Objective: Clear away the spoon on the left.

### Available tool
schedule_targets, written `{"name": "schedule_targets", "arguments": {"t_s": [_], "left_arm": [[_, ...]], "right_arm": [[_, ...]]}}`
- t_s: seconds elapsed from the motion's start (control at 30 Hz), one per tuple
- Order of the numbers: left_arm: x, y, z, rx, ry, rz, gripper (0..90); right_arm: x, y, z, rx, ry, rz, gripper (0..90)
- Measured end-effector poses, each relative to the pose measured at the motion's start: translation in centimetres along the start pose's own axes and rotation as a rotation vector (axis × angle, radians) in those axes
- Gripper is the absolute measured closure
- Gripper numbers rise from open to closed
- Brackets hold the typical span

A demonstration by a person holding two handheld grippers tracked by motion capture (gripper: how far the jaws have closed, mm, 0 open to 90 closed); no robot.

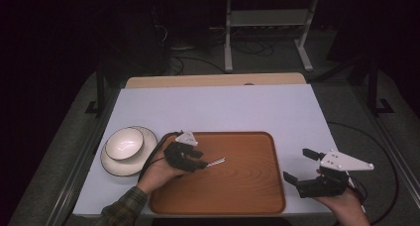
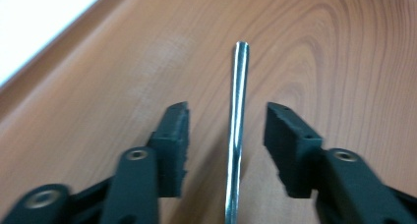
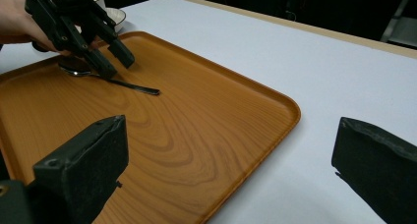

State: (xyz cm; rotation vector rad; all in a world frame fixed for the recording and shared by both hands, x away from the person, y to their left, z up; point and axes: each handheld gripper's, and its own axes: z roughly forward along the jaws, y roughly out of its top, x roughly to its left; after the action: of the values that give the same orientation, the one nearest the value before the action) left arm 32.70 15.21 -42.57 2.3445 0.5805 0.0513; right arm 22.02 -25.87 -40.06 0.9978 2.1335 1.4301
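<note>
Dark floor, cables and the legs of a white frame lie beyond a counter (image 1: 213, 107) covered in pale sheet, with a bare wooden strip along its far edge. On it, toward the person's side, sits a wooden tray (image 1: 247, 186) with rounded corners, the landmark for all else.

A slim metal spoon (image 1: 216, 162) lies on the tray's left part, its handle pointing toward the tray's middle. In the right gripper view its bowl end sits under the left tongs and the handle tip rests free on the wood. The left tongs (image 1: 202, 163) are low over the spoon, jaws released and straddling the handle; in the left gripper view the handle (image 2: 236, 135) runs up the gap between the two pads (image 2: 173, 145), touching neither. The left hand (image 1: 161, 171) comes in over the tray's left edge.

Just left of the tray stands a white bowl (image 1: 125, 142) on a white plate (image 1: 111, 165).

Off the tray's right edge, the right tongs (image 1: 298, 164) are held by the right hand (image 1: 341, 198) above the pale sheet, jaws spread wide and holding nothing.
</note>
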Motion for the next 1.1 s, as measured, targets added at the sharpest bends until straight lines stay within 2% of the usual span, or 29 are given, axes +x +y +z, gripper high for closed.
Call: {"name": "schedule_targets", "arguments": {"t_s": [0.13,0.17,0.27,0.37,0.43,0.47,0.57,0.6,0.63,0.67,0.7,0.73,0.83,0.97,1.1], "left_arm": [[0.0,0.0,-0.3,-0.029,0.018,-0.003,34.8],[0.0,0.0,-0.6,-0.049,0.026,-0.01,31.3],[0.1,0.0,-0.9,-0.072,0.032,-0.025,21.8],[0.2,0.0,-2.1,-0.12,0.038,-0.035,17.7],[0.1,-0.2,-2.9,-0.151,0.042,-0.045,16.7],[0.1,-0.2,-2.9,-0.151,0.042,-0.045,16.7],[0.0,-0.7,-4.5,-0.198,0.056,-0.051,15.5],[0.0,-0.7,-4.5,-0.198,0.056,-0.051,15.4],[-0.1,-1.0,-5.3,-0.228,0.068,-0.056,15.0],[-0.1,-1.0,-5.3,-0.228,0.068,-0.056,14.9],[-0.1,-1.5,-6.2,-0.249,0.085,-0.062,14.6],[-0.1,-1.5,-6.2,-0.249,0.085,-0.062,13.7],[-0.1,-2.5,-7.6,-0.28,0.112,-0.08,13.0],[-0.4,-3.3,-8.5,-0.296,0.124,-0.081,9.6],[-0.5,-4.8,-9.9,-0.326,0.147,-0.097,7.5]], "right_arm": [[0.1,0.0,0.1,0.001,0.001,-0.004,0.2],[0.1,0.1,0.1,0.001,0.003,-0.006,0.2],[0.1,0.0,0.1,0.003,0.004,-0.006,0.2],[0.1,0.0,0.1,0.002,0.004,-0.002,0.2],[0.1,0.0,0.1,0.002,0.005,-0.006,0.2],[0.1,0.0,0.1,0.002,0.005,-0.006,0.2],[0.1,0.1,0.1,-0.001,0.005,-0.003,0.3],[0.1,0.1,0.1,-0.002,0.004,-0.003,0.2],[0.1,0.1,0.1,-0.004,0.004,-0.001,0.2],[0.1,0.1,0.1,-0.004,0.005,-0.001,0.2],[0.1,0.1,0.1,-0.005,0.005,0.0,0.2],[0.1,0.1,0.1,-0.005,0.005,0.0,0.2],[0.1,0.1,0.1,-0.004,0.007,0.0,0.2],[0.1,0.2,0.0,-0.01,0.007,0.003,0.2],[0.0,0.2,-0.1,-0.015,-0.002,0.004,0.2]]}}
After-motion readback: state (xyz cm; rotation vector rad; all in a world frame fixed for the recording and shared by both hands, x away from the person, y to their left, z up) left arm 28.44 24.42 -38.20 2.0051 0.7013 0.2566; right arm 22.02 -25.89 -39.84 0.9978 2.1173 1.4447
